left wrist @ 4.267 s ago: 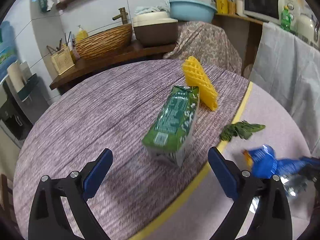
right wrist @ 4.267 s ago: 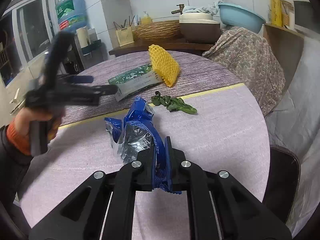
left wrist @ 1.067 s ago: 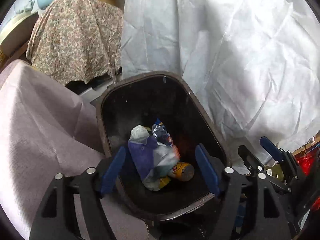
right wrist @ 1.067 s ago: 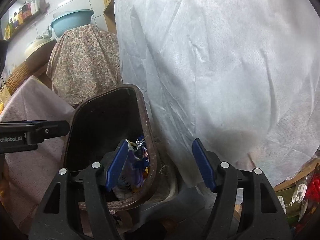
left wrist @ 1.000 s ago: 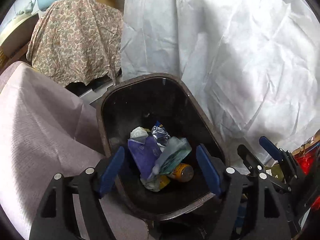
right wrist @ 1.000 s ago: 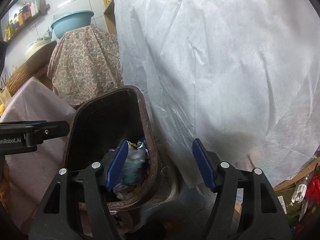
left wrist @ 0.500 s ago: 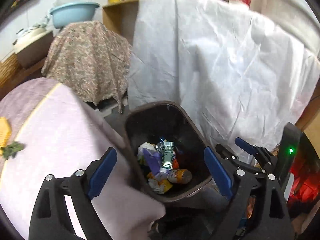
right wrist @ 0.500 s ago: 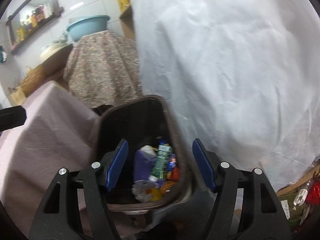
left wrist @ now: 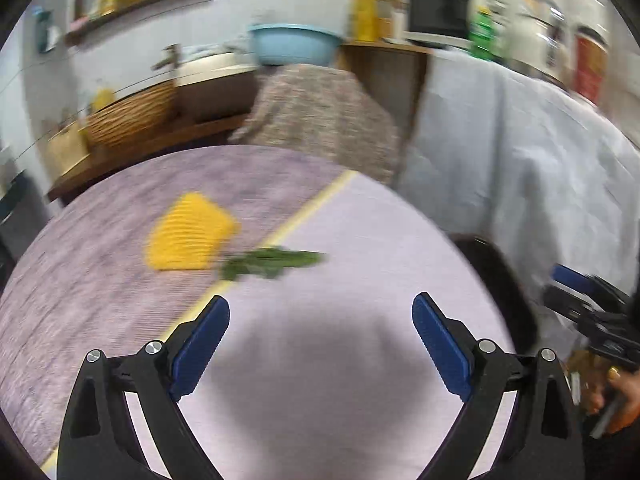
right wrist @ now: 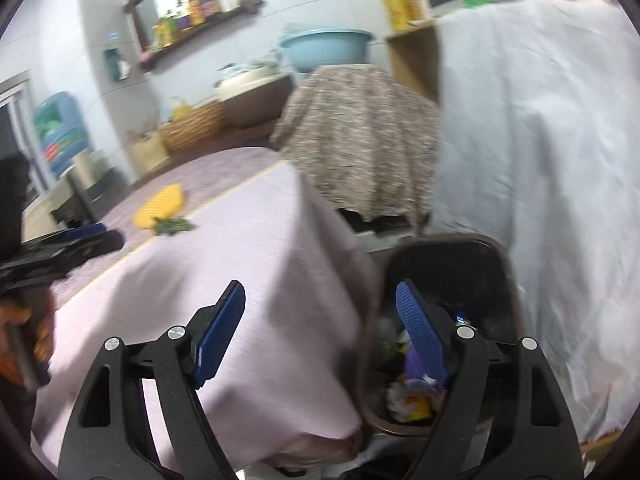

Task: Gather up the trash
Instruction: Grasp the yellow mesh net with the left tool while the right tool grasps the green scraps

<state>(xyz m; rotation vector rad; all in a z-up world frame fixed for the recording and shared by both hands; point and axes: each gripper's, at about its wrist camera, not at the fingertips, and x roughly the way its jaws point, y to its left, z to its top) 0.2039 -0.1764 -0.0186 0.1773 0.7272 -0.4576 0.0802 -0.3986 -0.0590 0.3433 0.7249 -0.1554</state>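
The dark bin [right wrist: 496, 256] stood on the floor at the right of the round table [left wrist: 360, 240], and the trash in it [right wrist: 412, 396] lay as a blurred heap of purple, white and yellow pieces, half hidden behind the right gripper's [right wrist: 320, 332] right finger. 2 pieces were on the table: a yellow foam net [left wrist: 188, 236] on the darker purple cloth and, touching its near right corner, a sprig of green leaves [left wrist: 272, 262] lying across the yellow stripe. Beyond the table stood a floral-covered stand [left wrist: 324, 120] under a blue basin [left wrist: 294, 46], a wicker basket [left wrist: 132, 114] to the left and a white sheet [left wrist: 520, 160] to the right. Motion blur smeared everything, and the bin's near rim was cut off by the tablecloth's hanging corner. The left gripper [left wrist: 320, 344] hung over the pale cloth, its jaws just having spread wide with nothing between them; the net and leaves lay far ahead and left of it. The right gripper's jaws had also just been opening, empty, with the bin below and right.
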